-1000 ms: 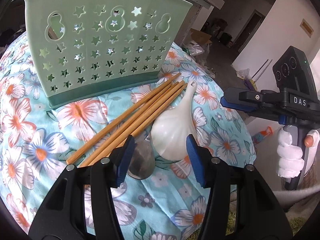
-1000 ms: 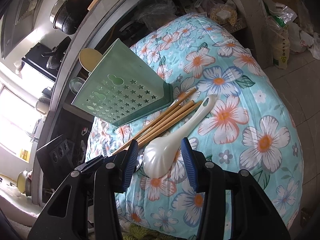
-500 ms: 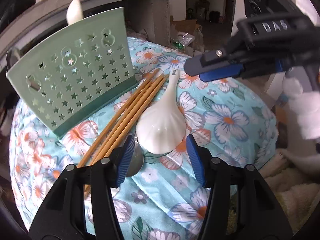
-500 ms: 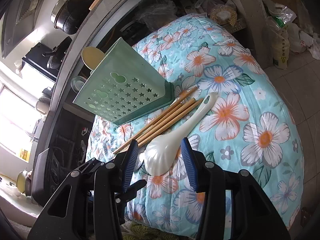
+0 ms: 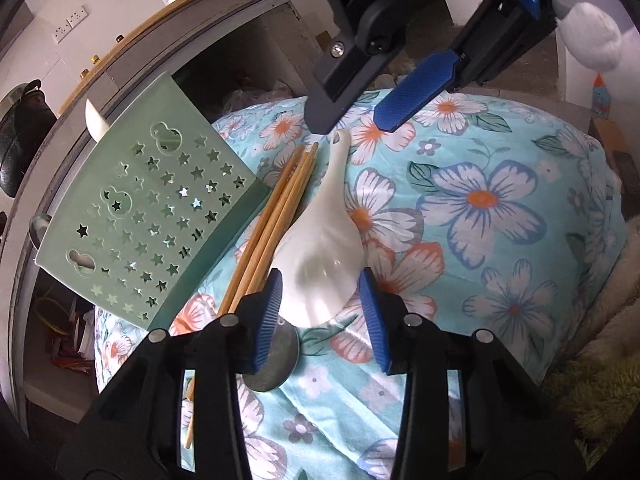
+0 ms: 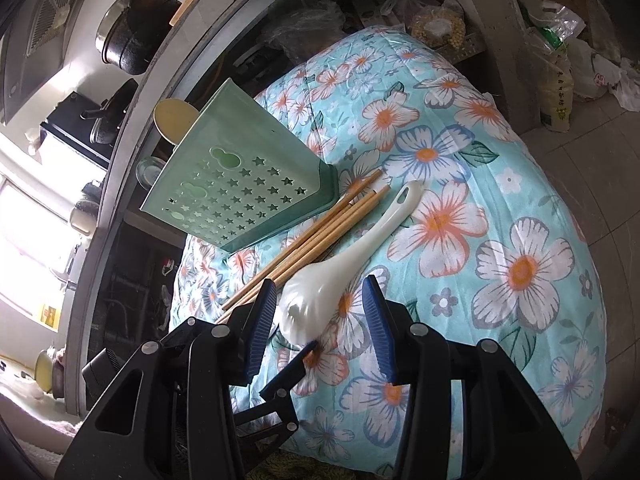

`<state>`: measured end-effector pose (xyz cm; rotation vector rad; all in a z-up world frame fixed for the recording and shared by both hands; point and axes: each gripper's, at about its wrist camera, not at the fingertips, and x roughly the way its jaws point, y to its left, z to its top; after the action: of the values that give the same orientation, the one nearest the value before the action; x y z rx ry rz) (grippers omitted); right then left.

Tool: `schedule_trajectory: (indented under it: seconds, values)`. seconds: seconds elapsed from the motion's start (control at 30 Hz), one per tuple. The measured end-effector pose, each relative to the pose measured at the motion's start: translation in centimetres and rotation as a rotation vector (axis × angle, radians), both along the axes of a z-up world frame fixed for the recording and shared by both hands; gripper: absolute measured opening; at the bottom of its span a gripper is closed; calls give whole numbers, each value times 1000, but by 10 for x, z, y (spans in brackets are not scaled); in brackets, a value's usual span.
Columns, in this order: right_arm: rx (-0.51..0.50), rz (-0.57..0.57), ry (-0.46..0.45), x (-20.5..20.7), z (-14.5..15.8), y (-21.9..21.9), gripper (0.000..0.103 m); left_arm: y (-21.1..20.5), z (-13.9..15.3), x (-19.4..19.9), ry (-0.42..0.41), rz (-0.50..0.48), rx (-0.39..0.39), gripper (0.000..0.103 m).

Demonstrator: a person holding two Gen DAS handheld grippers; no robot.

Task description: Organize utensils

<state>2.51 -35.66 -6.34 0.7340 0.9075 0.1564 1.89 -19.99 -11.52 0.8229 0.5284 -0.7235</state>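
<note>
I get bright, sharp daylight, a blown-out window [image 6: 24,248] far left, glare on the white spoon [image 6: 320,288], and heavily curved fisheye edges.

spoon [image 5: 320,256]: glossy white ceramic | chopsticks [image 5: 276,220]: matt wood | holder [image 5: 160,216]: smooth green plastic | cover [image 5: 480,216]: floral cloth
</note>
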Motion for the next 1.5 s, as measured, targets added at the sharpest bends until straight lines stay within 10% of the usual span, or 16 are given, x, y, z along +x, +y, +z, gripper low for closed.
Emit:
schedule_trajectory:
  seconds: [0.4,1.0,1.5]
  values:
    - [3,-3,1,1,-1,1,44,24,28,33,44,114,-158,15]
    - [22,-35,-2,-5,-5,1,44,6,-1,58,38,96,-59,20]
    - [28,-45,-12,-8,-5,-1,44,9,25,37,-63,93,-99,0]
